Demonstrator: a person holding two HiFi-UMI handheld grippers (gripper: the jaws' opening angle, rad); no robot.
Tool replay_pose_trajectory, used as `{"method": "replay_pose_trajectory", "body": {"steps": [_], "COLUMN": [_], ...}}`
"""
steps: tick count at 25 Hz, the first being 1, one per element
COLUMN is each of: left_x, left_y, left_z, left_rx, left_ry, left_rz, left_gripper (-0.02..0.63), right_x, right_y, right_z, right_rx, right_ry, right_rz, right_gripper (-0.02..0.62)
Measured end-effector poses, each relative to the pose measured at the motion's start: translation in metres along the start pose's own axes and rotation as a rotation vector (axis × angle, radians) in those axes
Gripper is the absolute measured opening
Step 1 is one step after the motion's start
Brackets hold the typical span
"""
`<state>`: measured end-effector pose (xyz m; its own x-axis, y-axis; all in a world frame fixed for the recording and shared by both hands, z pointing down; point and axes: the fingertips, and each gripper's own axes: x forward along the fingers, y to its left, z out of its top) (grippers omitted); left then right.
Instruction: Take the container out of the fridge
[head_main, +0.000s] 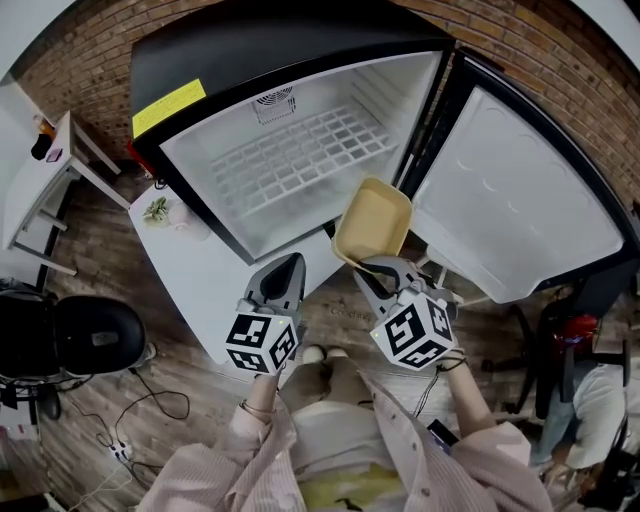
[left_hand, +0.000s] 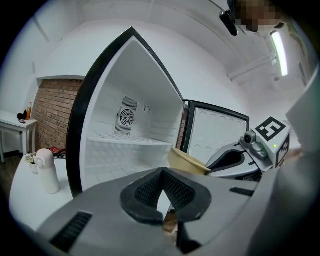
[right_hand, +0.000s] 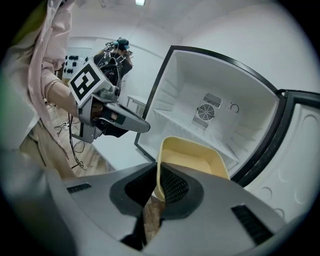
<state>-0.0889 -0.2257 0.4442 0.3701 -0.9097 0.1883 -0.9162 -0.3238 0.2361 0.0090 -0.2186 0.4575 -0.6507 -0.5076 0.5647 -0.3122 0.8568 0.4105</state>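
One container (right_hand: 192, 160), rim pinched between right tongs (right_hand: 156, 172).

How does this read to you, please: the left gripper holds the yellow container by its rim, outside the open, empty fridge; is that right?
Not quite: the right gripper, not the left, holds the yellow container by its rim, outside the open, empty fridge. The right gripper view shows its jaws clamped on that rim; the left gripper grips nothing.

Bright even light, sharp centre, fisheye warp, dark corners
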Motion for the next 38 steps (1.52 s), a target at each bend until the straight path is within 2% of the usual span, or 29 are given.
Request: {"method": "replay_pose_trajectory", "body": {"steps": [16, 38], "left_x": [-0.004, -0.006], "left_y": [0.001, 0.005], "left_z": [-0.007, -0.001], "left_rx": [-0.003, 0.01], "left_ry": [0.011, -0.005], "left_rz": [0.049, 0.071], "left_gripper": [-0.008, -0.008], "right_x": [0.007, 0.011], "right_y": [0.021, 0.019], "right_z": [-0.015, -0.011], "right_rx": [-0.015, -0.042], "right_ry": [0.024, 0.01], "right_rz": [0.1, 0.119], "right_gripper": [0.021, 0.021]}}
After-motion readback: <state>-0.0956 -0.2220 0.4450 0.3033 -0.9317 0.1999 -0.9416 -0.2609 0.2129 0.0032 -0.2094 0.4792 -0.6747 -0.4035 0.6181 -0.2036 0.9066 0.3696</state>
